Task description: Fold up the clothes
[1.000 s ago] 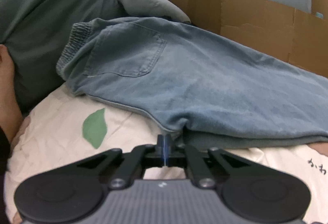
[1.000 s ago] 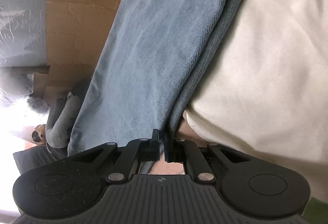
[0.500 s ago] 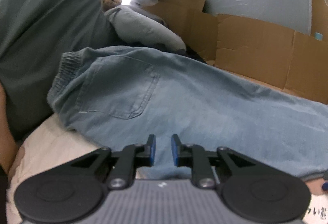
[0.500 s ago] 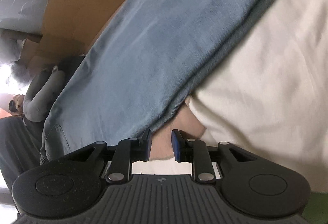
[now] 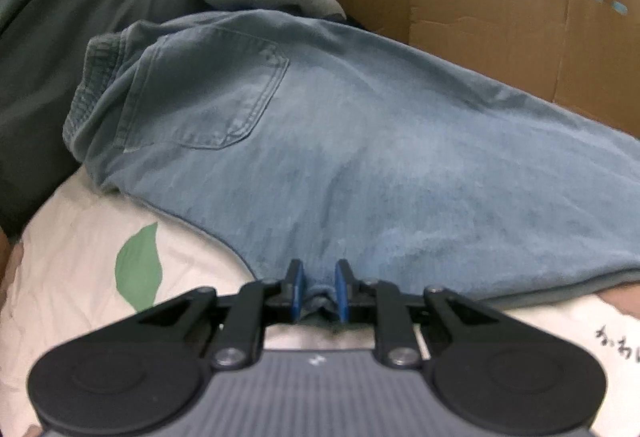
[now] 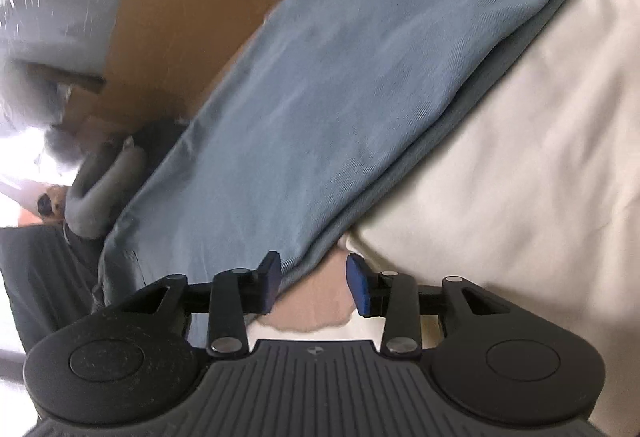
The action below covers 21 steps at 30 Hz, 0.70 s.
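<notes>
Both pairs of jaws had just been opening. On the left gripper (image 5: 318, 287) they stood narrowly apart, a bunched fold of the jeans' (image 5: 360, 157) near edge between the blue pads; whether the pads pressed it could not be told. On the right gripper (image 6: 314, 283) they stood wider, the jeans' (image 6: 340, 77) edge by the left pad, nothing gripped. Folded lengthwise, the jeans crossed mid-frame on a cream sheet (image 5: 80, 257) with a green leaf print (image 5: 138, 269). Behind, at upper right, stood cardboard (image 5: 500, 17); at upper left lay a dark green pillow (image 5: 60, 17).
</notes>
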Motion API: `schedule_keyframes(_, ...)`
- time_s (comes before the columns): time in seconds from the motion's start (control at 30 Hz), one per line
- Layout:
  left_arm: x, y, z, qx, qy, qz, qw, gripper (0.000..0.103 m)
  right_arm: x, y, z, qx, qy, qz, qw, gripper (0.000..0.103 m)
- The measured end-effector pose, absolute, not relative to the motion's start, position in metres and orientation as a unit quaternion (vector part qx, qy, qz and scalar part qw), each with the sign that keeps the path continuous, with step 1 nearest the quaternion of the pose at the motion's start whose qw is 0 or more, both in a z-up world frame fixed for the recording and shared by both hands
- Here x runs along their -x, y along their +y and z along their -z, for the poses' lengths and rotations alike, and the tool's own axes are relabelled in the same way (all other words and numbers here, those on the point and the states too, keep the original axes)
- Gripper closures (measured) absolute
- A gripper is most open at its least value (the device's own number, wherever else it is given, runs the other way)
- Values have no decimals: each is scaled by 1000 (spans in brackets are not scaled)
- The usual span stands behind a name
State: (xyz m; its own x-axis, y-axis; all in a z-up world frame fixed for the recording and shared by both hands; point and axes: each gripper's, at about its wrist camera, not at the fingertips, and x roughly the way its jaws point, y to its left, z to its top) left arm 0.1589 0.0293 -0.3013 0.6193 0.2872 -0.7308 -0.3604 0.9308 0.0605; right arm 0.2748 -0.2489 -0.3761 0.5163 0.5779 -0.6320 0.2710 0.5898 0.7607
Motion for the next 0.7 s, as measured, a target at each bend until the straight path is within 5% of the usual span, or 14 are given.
schedule_keyframes(0.27,-141,43,282,105,385,-181,899,81,-280,-296,367,-437,464,-70,767,56)
schedule_keyframes(0.4,-134,54,276,144,374,-189,896,48,-281,-319,371,-467,443,-37,764,54)
schedule_keyframes(0.7,-130,74,290,195,369,-174,892,48,-266,-342,405,-588,368,41,719,54)
